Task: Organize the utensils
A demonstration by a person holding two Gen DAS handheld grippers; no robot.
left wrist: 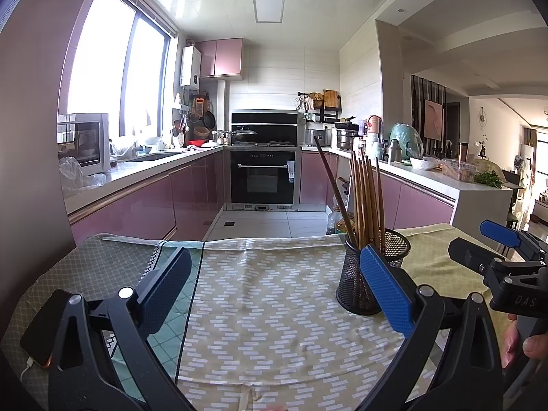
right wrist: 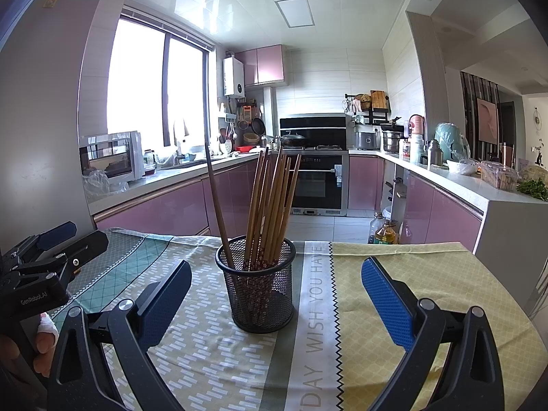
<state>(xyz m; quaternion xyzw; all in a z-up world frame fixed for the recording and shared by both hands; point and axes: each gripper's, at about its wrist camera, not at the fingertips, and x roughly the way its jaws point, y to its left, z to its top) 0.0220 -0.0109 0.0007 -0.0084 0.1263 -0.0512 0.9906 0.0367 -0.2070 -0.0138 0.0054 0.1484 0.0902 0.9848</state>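
Chopsticks stood gathered in the mesh holder on the bench; both the left hand-held gripper and the right hand-held gripper hung apart, empty, seemingly finished.

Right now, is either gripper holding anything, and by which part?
Nothing is held. The left gripper and the right gripper both have open, empty jaws. The chopsticks stand in the mesh holder, untouched.

Both wrist views look low across the table toward the kitchen, sharing the mesh holder.
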